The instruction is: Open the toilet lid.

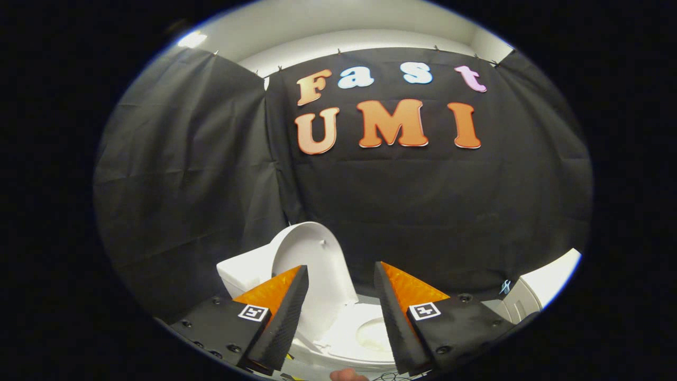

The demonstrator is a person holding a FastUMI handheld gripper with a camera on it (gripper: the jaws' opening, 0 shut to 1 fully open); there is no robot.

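A white toilet stands low ahead of me against the black cloth wall. Its lid [313,264] is raised upright and leans back toward the white tank [244,271], partly behind my left finger. The seat and bowl [365,330] lie open between and just beyond my fingers. My gripper [341,275] is open above the bowl, with nothing between its fingers; the left fingertip sits close in front of the raised lid, and I cannot tell whether it touches.
Black cloth hangs close behind and to the left of the toilet. A white fixture [534,291] stands at the right beside the bowl. Part of a hand [346,375] shows below the fingers.
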